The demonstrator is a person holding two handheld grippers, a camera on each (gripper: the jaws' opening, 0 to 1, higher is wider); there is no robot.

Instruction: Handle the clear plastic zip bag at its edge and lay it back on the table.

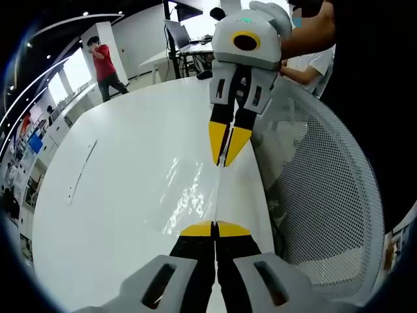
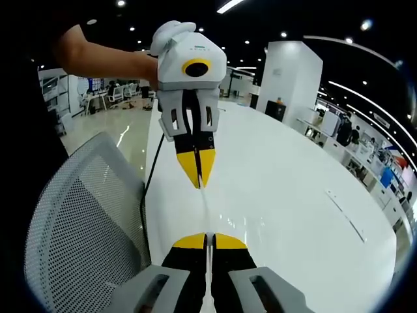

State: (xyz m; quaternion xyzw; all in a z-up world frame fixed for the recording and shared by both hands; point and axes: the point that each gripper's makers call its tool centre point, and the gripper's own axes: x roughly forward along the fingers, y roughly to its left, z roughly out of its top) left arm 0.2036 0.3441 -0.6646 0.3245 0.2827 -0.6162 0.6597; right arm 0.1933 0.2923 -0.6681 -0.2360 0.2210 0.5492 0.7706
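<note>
- White table [image 1: 117, 215] spreads out ahead of and beneath both sets of jaws; in the left gripper view it lies mostly to the left of them, and it is where the bag must end up
- Mesh chair back [image 1: 326, 195] stands just off the table edge, to the right of the jaws in the left gripper view and to their left [image 2: 78, 215] in the right gripper view; it plays no part in the task
- Clear plastic zip bag [image 1: 192, 195] hangs stretched between the two grippers, low over the table near its edge; it is hard to see apart from glare, so I cannot tell whether any of it touches the surface
- The bag's long axis seems to run from one pair of jaws straight to the other, its taut top edge showing as a thin line [image 2: 205, 212]
- Left gripper [image 1: 215, 229] has its jaws pressed together, apparently pinching one end of that edge
- Right gripper [image 2: 208, 241] is likewise closed, seemingly nipping the opposite end; holding both ends probably keeps the film flat and untwisted so it can be lowered evenly
</note>
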